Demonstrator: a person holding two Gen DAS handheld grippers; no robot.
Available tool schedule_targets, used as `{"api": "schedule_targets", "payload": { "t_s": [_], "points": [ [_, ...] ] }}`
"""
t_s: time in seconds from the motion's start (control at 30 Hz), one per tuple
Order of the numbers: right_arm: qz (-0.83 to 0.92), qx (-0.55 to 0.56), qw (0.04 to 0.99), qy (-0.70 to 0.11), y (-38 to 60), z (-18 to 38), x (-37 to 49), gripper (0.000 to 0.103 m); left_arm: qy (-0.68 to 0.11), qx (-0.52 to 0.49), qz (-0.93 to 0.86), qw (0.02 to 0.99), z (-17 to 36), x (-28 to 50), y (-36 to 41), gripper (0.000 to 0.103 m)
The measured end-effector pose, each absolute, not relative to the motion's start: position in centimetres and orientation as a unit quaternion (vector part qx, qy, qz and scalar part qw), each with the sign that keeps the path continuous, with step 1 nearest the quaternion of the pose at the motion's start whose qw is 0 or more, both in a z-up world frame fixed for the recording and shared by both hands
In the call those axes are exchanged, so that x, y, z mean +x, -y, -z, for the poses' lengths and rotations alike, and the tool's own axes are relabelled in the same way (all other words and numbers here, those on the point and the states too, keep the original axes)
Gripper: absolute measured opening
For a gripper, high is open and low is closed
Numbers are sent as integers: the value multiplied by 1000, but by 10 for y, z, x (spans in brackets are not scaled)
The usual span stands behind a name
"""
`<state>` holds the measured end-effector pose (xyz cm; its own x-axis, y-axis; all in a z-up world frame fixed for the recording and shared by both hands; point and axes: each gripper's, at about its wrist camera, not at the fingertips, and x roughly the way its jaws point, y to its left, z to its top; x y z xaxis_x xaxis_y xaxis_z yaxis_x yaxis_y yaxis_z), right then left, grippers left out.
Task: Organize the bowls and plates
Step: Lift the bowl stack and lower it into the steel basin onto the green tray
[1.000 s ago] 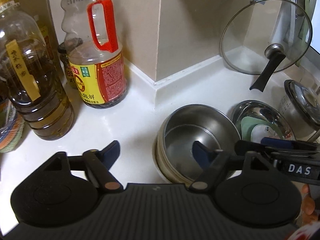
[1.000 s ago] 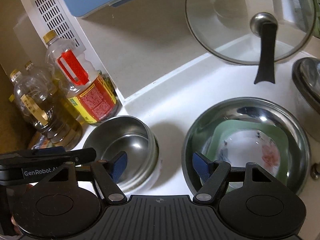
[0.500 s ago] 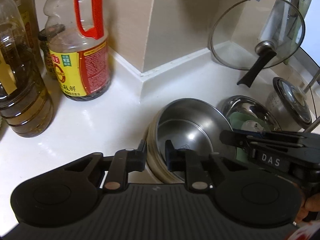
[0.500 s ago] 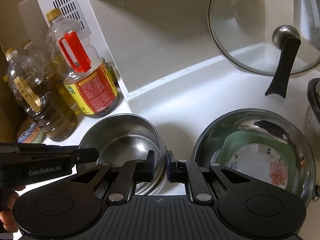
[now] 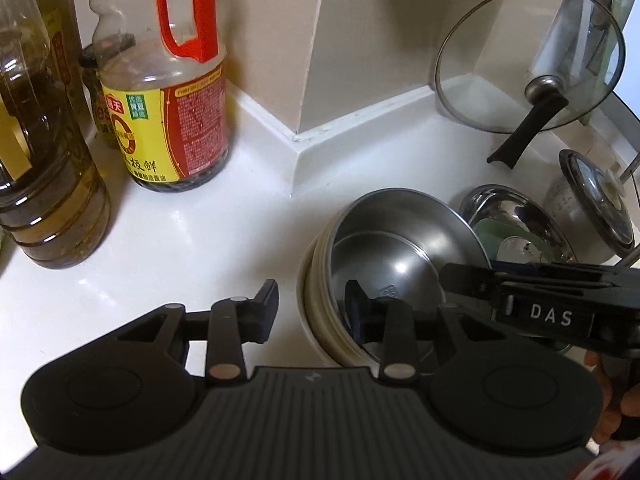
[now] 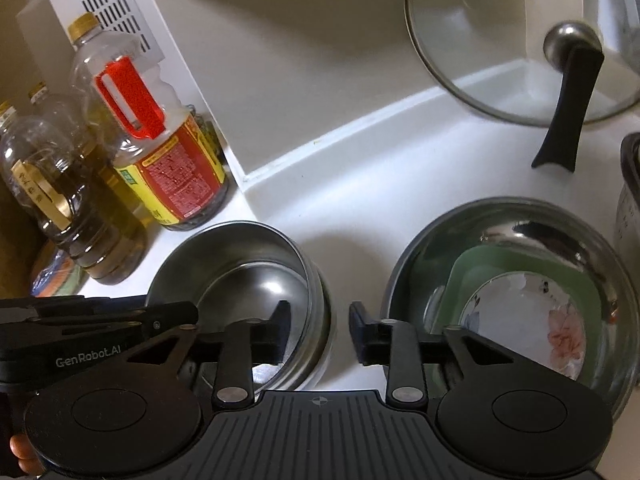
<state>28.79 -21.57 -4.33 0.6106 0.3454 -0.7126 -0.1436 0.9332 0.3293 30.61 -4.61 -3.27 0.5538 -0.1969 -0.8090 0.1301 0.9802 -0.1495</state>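
A steel bowl [image 5: 400, 240] nested in a beige bowl sits on the white counter; it also shows in the right wrist view [image 6: 248, 264]. My left gripper [image 5: 314, 314] is open and straddles its near left rim, one finger outside, one inside. My right gripper [image 6: 316, 330] is open and straddles its right rim the same way. To the right a wide steel basin [image 6: 516, 288] holds a green square dish [image 6: 464, 276] with a flowered plate [image 6: 532, 312] in it; the basin also shows in the left wrist view [image 5: 516, 220].
Oil bottles [image 5: 44, 168] and a red-handled sauce bottle [image 5: 168, 120] stand at the left by the wall corner. A glass pan lid [image 5: 528, 64] leans against the back wall. A lidded steel pot [image 5: 592, 216] stands at the far right.
Both grippers closed around the steel bowl's rims half a second ago and have now opened again. The bowl stands in the same place.
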Motion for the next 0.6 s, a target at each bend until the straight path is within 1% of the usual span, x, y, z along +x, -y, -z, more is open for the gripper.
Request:
{"api": "schedule_targets", "payload": {
  "t_s": [0.3, 0.33, 0.37, 0.4, 0.43, 0.6],
  "points": [
    [-130, 130, 880, -439, 213, 55, 298, 34, -473, -30, 91, 876, 42, 314, 50, 33],
    [-128, 127, 880, -440, 213, 55, 299, 33, -474, -29, 89, 875, 41, 315, 50, 32],
    [-127, 120, 881, -440, 211, 54, 299, 33, -475, -30, 91, 875, 40, 316, 50, 26],
    [-127, 112, 882, -440, 209, 53, 299, 30, -477, -33, 95, 873, 40, 316, 51, 26],
    [-129, 109, 881, -442, 208, 52, 299, 24, -477, -26, 94, 874, 40, 316, 53, 25],
    [-110, 87, 881, -452, 199, 49, 300, 20, -478, -8, 95, 873, 39, 316, 57, 25]
  ]
}}
